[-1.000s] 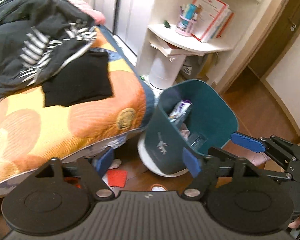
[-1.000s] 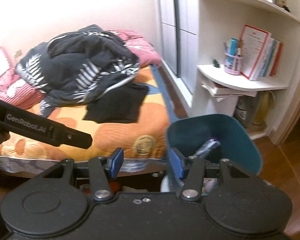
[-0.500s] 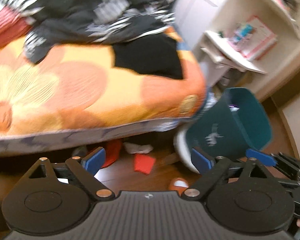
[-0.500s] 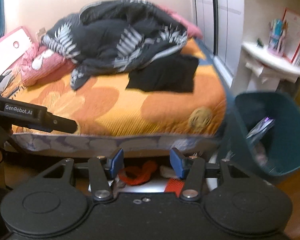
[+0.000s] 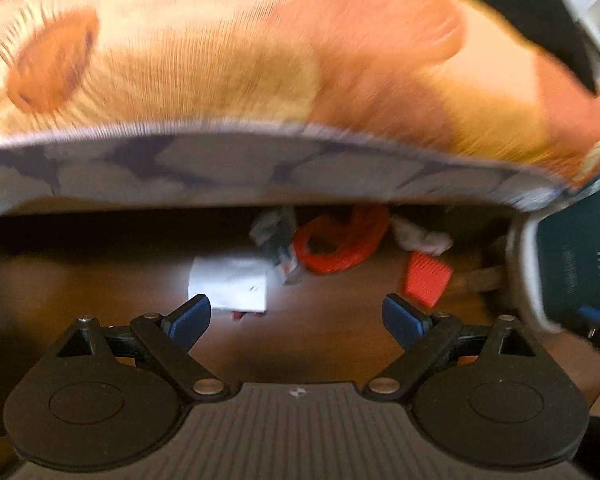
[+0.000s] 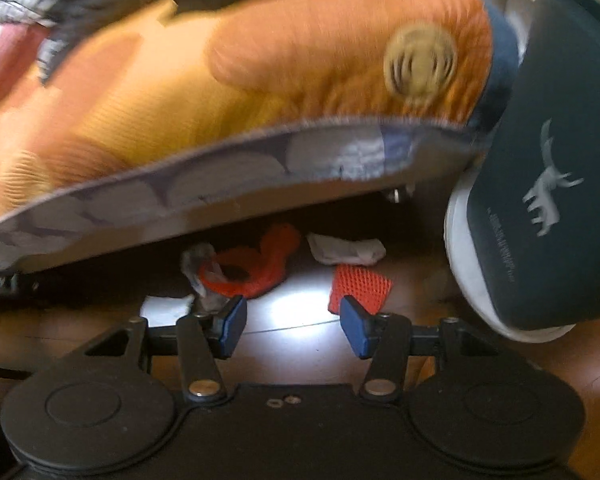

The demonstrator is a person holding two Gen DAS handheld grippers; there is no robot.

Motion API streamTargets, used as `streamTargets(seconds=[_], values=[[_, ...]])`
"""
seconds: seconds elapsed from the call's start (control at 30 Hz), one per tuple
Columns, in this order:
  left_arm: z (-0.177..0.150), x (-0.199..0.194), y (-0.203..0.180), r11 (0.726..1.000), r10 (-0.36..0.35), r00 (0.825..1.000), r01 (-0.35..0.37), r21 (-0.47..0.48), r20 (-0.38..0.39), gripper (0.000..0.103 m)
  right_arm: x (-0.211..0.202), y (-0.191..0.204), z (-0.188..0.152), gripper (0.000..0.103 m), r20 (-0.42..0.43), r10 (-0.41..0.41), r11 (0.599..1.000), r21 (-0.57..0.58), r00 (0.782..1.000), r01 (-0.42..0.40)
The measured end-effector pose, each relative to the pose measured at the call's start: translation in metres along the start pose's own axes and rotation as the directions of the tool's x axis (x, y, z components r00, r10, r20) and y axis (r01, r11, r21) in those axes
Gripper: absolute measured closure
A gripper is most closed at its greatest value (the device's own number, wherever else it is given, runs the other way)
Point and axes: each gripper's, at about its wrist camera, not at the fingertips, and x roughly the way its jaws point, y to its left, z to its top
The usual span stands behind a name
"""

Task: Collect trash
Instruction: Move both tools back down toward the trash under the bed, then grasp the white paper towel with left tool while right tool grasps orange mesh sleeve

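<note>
Looking down from the left wrist, the left gripper [image 5: 296,318] hangs over a dark wood floor [image 5: 100,280] with its blue pads set wide apart and nothing between them. Beyond them, at the edge of the orange bed cover [image 5: 260,60], trash lies scattered: a white paper [image 5: 230,282] nearest the left pad, a grey crumpled wrapper [image 5: 278,240] just behind it, a red loop [image 5: 340,246] beside that, a white wad [image 5: 418,236] further right and a red mesh piece [image 5: 426,280] near the right pad. A teal bin [image 5: 580,256] stands at the right edge. From the right wrist, the right gripper [image 6: 292,326] also points at the floor [image 6: 300,344], pads apart and empty, though set closer than the left pair. The red mesh piece [image 6: 360,282] lies just past its right pad, the red loop [image 6: 256,268] and grey wrapper [image 6: 200,268] past its left pad, the white wad [image 6: 346,250] behind them, the paper [image 6: 166,308] at left. The bin [image 6: 552,160] leans at right, touching the bed cover [image 6: 220,80]. Both views are blurred.
</note>
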Motion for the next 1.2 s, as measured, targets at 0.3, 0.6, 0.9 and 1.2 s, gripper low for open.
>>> streamTargets(seconds=[0.3, 0.6, 0.9, 1.2], values=[[0.026, 0.088, 0.028, 0.976, 0.054, 0.991, -0.027, 0.214, -0.121, 0.010, 0.107, -0.024, 0.010, 0.051, -0.142, -0.039, 0.988, 0.142, 0.989, 0.059], [0.023, 0.164, 0.055, 0.906, 0.097, 0.977, -0.007, 0.424, -0.191, 0.010, 0.194, -0.056, 0.007, 0.051, -0.202, -0.061, 0.945, 0.304, 0.978, 0.122], [-0.009, 0.224, 0.061, 0.695, 0.175, 0.970, 0.000, 0.719, -0.169, 0.010, 0.263, -0.078, -0.002, 0.051, -0.251, -0.160, 0.902, 0.355, 0.955, 0.244], [-0.035, 0.273, 0.065, 0.464, 0.222, 0.966, 0.013, 0.886, -0.130, 0.010, 0.300, -0.085, -0.009, 0.051, -0.294, -0.189, 0.906, 0.315, 0.937, 0.282]])
